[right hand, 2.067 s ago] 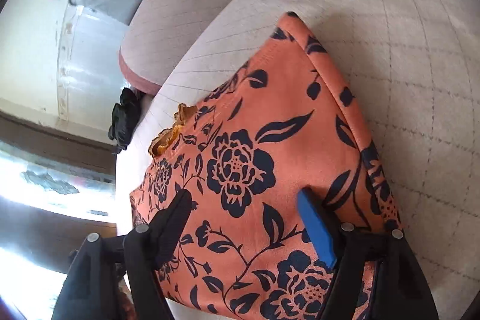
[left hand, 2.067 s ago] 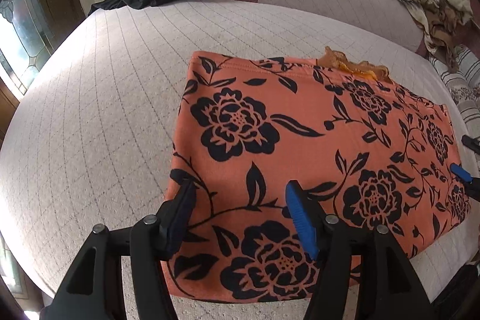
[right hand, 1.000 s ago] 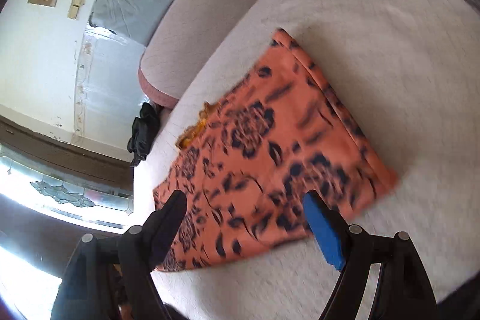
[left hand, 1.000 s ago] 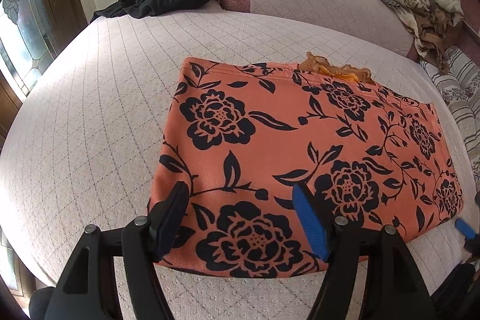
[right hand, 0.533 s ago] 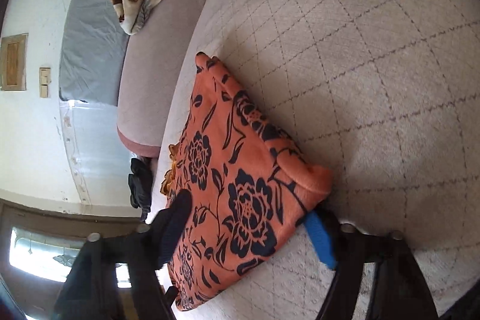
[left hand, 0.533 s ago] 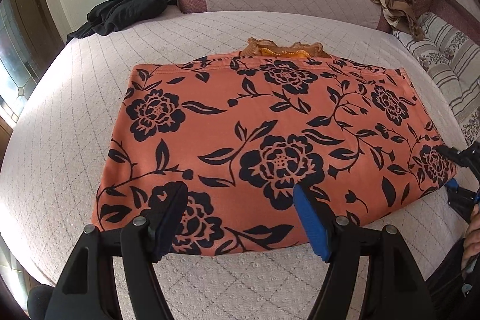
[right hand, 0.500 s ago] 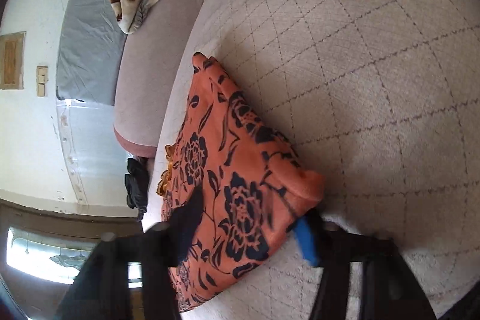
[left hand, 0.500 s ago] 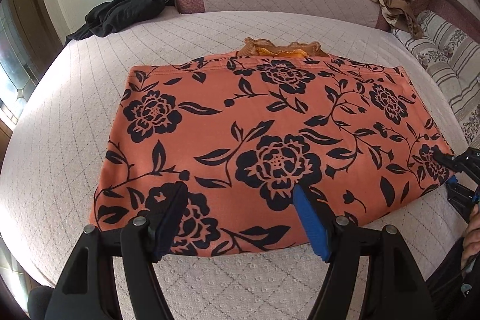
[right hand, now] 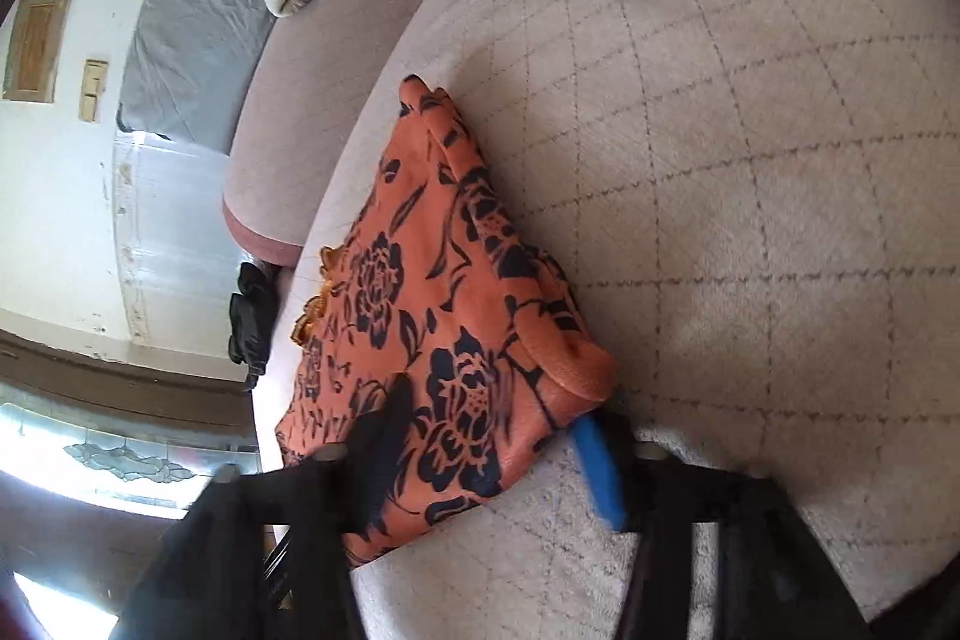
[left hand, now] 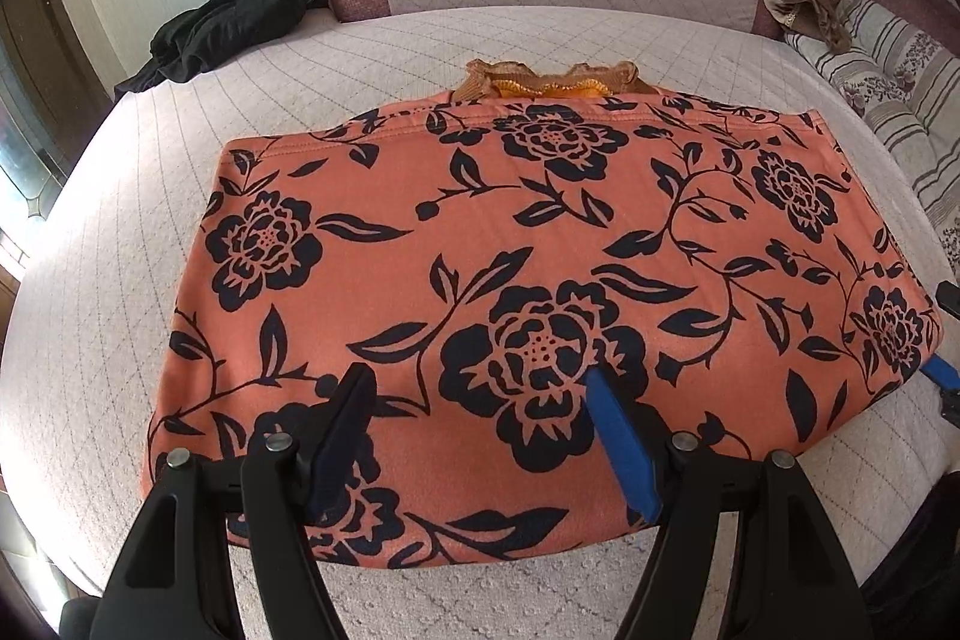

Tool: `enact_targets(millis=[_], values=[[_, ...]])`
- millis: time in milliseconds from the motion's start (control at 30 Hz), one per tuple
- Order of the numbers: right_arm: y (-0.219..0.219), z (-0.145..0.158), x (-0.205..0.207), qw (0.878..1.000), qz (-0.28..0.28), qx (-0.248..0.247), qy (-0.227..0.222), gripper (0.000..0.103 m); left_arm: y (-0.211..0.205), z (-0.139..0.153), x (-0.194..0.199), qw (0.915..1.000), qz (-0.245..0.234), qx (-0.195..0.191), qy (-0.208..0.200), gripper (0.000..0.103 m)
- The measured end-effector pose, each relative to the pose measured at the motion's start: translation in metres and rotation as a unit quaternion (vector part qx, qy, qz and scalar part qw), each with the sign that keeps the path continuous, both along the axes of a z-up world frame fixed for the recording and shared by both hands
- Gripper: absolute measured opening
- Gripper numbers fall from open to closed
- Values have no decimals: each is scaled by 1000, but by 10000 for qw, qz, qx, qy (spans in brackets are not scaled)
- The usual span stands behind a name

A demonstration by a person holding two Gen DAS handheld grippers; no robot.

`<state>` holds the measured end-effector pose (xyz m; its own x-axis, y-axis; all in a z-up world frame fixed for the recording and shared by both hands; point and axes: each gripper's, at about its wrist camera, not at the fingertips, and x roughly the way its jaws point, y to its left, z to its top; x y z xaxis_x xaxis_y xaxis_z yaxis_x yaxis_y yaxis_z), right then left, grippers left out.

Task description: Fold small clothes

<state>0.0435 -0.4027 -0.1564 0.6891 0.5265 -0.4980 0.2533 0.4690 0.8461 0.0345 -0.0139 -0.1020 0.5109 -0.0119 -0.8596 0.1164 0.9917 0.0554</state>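
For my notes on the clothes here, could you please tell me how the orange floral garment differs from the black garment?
The orange floral garment lies spread flat in the middle of the bed cover; the black garment sits crumpled at the far edge. The orange one carries a black flower print; the black one is plain. The right gripper straddles the orange one's corner; nothing touches the black one. Both rest on the cover.

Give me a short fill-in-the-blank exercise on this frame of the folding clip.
1. The orange garment is printed with black ____.
2. The left gripper hovers over the garment with its fingers ____.
3. The right gripper has its fingers on either side of the garment's near ____.
4. The crumpled clothing at the far left of the bed is ____ in colour.

Missing words: flowers; open; corner; black
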Motion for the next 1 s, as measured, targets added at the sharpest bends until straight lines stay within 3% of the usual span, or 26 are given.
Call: enact_targets(millis=[100,200,267,467,500,533,567,600,700,767,867,933,1000], values=[[-17,26,-8,9960,-244,-863,-24,72,-2,-9,7,10000,-35,46,58,73],[-40,37,11,9941,-247,-1057,-43,73,-4,-17,9,9999,-42,119,15,79],[-41,38,47,9949,250,-974,-66,73,-4,-18,9,9999,-61,138,-7,80],[-5,35,171,9769,1317,-1679,73,70,-1,-19,10,9999,-33,101,24,83],[-1,32,187,9748,1394,-1734,168,65,-1,-19,10,9999,-18,96,26,83],[2,30,199,9723,1464,-1810,191,33,-1,-19,11,10000,-11,82,28,83],[5,30,208,9680,1447,-2030,273,16,0,-19,11,10000,-5,68,28,83],[3,29,214,9679,1377,-2075,341,13,0,-19,11,10000,-2,56,30,83],[-9,25,219,9771,998,-1831,432,14,0,-20,11,10000,-1,55,24,85],[-18,24,212,9824,720,-1675,405,26,1,-20,11,10000,3,49,14,85],[-22,33,194,9784,392,-1993,385,54,0,-20,10,10000,-3,50,1,85],[-20,48,177,9757,288,-2162,199,57,1,-21,10,10000,0,48,3,85],[-11,62,154,9794,408,-1970,-169,57,1,-22,10,10000,15,55,0,86]])
